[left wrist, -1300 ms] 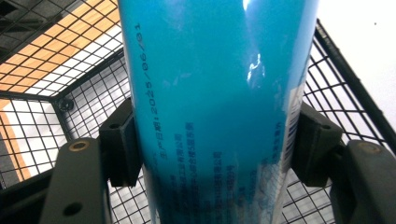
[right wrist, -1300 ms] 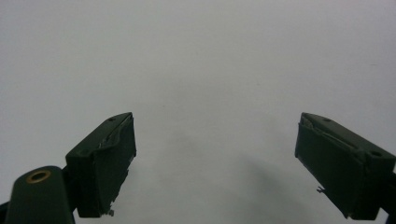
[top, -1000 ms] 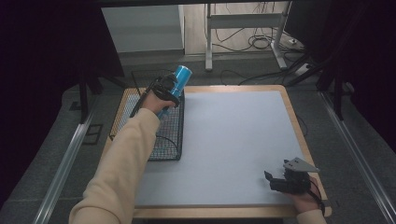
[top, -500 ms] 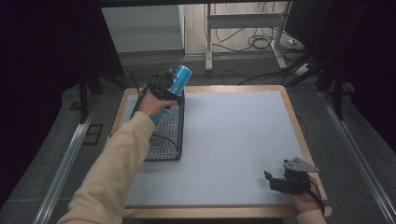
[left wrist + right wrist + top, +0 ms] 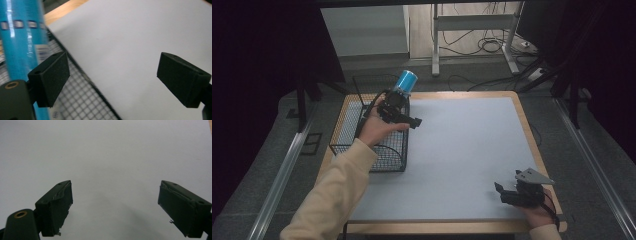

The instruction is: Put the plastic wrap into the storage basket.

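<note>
A blue tube (image 5: 404,81) stands upright at the far right corner of a black wire basket (image 5: 387,157) on the table's left side. My left gripper (image 5: 414,121) hovers open over the basket's right rim, pointing toward the white mat (image 5: 462,140). In the left gripper view the tube (image 5: 22,37) rises just outside the left jaw, with nothing between the jaws of that gripper (image 5: 112,75), and the basket mesh (image 5: 82,100) lies below. My right gripper (image 5: 499,193) rests low at the mat's near right corner. It is open (image 5: 115,205) over bare mat.
The mat covers a wooden table whose edge (image 5: 534,140) shows on the right. Behind the table stand desk legs (image 5: 434,45) with cables (image 5: 492,47) on the floor. A metal rail (image 5: 282,170) runs along the left side.
The left gripper has swung away from the blue tube's top, turning right toward the mat. The tube stays standing in the basket. The right gripper has not moved.
</note>
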Motion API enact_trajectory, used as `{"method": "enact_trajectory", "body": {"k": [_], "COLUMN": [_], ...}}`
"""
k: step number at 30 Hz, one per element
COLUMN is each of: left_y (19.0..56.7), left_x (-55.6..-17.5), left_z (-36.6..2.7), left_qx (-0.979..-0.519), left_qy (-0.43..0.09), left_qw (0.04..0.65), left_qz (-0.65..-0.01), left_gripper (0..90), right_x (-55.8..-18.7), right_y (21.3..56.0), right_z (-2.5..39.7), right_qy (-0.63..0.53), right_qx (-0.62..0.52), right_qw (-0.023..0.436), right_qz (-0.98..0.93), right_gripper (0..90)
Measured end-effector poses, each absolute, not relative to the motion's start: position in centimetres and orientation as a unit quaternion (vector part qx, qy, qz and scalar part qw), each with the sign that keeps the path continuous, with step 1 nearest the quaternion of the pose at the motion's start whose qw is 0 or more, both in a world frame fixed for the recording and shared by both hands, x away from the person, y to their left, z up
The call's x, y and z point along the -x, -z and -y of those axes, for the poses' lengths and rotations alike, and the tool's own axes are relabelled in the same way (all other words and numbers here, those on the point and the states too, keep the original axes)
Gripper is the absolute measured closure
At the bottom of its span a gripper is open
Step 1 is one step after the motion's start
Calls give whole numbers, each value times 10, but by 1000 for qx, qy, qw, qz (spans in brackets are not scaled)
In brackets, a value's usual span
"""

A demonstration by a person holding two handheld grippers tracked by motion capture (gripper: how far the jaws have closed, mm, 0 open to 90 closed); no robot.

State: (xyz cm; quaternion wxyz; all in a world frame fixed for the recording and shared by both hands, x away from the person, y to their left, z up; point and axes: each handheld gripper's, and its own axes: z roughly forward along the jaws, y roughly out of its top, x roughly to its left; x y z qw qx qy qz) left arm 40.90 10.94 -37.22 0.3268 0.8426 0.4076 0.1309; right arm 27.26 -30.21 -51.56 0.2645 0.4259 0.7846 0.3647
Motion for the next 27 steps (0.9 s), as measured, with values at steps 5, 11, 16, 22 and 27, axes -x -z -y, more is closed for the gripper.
{"method": "enact_trajectory", "body": {"k": [5,11,16,22,27], "left_y": [377,394,425,460,477], "left_x": [-378,-342,-315,-294,-287], "left_z": [-98,-87,-79,-80,-90], "left_qx": [-853,-865,-865,-870,-865], "left_qy": [-127,-120,-120,-104,-96], "left_qw": [346,355,361,353,356], "left_qz": [-370,-335,-326,-329,-341], "left_gripper": [120,126,132,139,143], "right_x": [-272,-272,-273,-272,-272], "right_y": [515,516,516,516,516], "right_z": [302,301,301,301,300], "right_qy": [-365,-365,-364,-364,-363], "right_qx": [-425,-425,-424,-424,-422], "right_qw": [265,264,264,264,264], "right_qz": [-784,-785,-786,-786,-788], "right_gripper": [129,129,129,129,129]}}
